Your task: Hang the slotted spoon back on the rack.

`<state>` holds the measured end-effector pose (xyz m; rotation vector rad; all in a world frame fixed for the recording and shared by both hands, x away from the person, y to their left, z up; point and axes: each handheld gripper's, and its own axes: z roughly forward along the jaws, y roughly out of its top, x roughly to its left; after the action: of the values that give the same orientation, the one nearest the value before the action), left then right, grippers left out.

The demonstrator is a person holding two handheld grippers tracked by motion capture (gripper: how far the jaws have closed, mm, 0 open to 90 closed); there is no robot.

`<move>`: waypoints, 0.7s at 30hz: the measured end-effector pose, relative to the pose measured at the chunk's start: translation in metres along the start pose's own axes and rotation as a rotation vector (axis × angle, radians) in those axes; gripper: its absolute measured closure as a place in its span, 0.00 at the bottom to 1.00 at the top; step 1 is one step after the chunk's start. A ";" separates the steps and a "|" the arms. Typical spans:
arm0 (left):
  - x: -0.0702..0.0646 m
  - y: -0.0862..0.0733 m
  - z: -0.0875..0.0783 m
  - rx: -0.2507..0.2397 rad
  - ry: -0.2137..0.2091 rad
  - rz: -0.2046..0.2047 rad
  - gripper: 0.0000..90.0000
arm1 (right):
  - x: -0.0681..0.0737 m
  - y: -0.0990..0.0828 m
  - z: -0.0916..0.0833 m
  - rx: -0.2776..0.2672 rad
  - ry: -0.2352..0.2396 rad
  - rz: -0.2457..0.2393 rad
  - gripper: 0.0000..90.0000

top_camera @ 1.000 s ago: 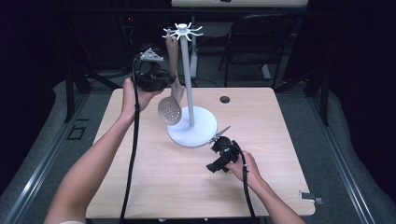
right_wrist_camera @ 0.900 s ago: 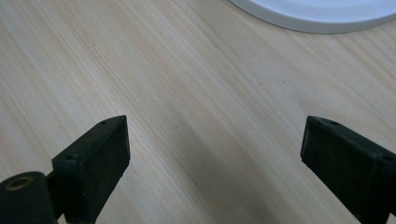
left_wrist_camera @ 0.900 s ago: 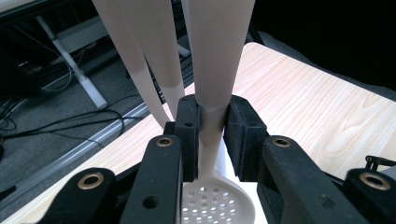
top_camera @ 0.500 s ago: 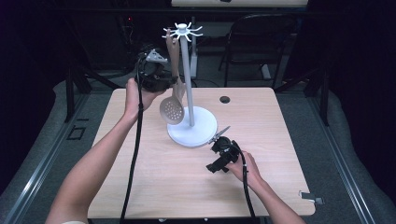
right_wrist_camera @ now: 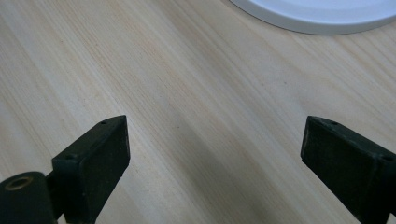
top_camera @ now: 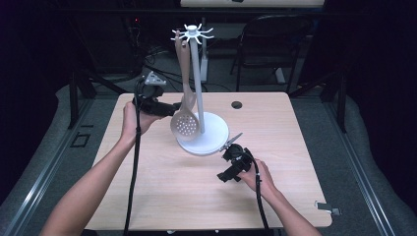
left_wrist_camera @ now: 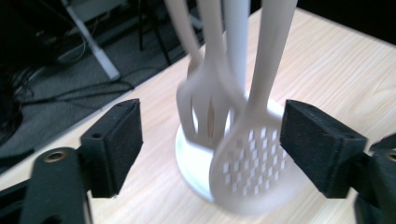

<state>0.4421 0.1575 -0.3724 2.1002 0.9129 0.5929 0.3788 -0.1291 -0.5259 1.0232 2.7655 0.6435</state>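
The left tool (top_camera: 173,109) sits level above the tabletop's (top_camera: 147,196) left half, just beside the bowl of a beige slotted spoon (top_camera: 186,123); its jaws have just been opening and now stand wide, with the spoon's bowl between them but neither pad pressing on it. The spoon hangs by its handle from the spoked top of a white utensil stand (top_camera: 198,88), whose round base rests near the middle of the tabletop, a little toward the far edge; the bowl hangs low, in front of the pole and just above the base. In the left gripper view the perforated bowl (left_wrist_camera: 254,158) lies nearer the right-hand pad, and a slotted utensil (left_wrist_camera: 205,107), blurred, hangs behind it close to the pole. The right tool (top_camera: 233,147) lies low over the tabletop toward the near right, held in the person's right hand (top_camera: 258,177), its tips near the rim of the stand's base. Its jaws are spread wide over bare wood, with nothing between them, and the white rim of the base (right_wrist_camera: 317,18) is ahead of them. A small dark round grommet (top_camera: 237,104) sits in the tabletop near the far edge, right of the stand.
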 end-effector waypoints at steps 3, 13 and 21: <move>0.003 -0.019 0.001 0.019 0.008 -0.019 0.19 | 0.000 0.000 0.000 0.004 -0.001 -0.001 0.09; 0.011 -0.081 0.014 0.112 0.010 -0.085 0.17 | 0.001 0.000 0.003 0.004 0.006 0.001 0.08; 0.017 -0.117 0.026 0.172 0.008 -0.136 0.17 | 0.000 -0.001 0.003 0.007 0.003 -0.006 0.08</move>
<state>0.4217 0.2124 -0.4780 2.1668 1.1357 0.4663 0.3790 -0.1283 -0.5289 1.0161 2.7745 0.6353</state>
